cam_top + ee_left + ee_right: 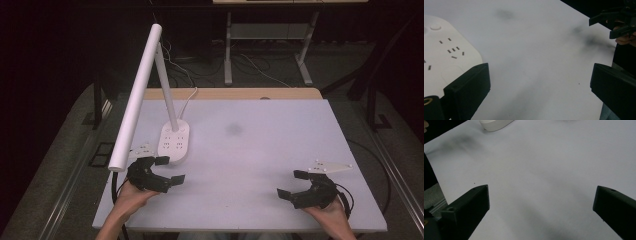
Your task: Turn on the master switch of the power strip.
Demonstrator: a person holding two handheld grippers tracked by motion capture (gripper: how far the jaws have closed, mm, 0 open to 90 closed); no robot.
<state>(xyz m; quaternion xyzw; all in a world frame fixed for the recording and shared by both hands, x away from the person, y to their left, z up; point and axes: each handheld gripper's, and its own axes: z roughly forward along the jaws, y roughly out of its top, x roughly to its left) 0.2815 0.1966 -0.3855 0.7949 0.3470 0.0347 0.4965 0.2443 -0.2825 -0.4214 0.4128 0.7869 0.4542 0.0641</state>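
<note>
Surface: white surface (260,150) set in a dark room, cables on the floor beyond it.
Lamp base: white lamp base (174,142) with socket slots, standing at the surface's left side; its white lamp bar (136,95) slants above.
Left tool: left tool (167,170) just beside the base's near end, jaws spread wide, holding nothing.
Right tool: right tool (292,184) near the front right edge, well apart from the base, jaws wide apart and empty.

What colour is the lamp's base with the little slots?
White. The lamp base shows best in the left gripper view, beside that gripper's black jaws.
</note>
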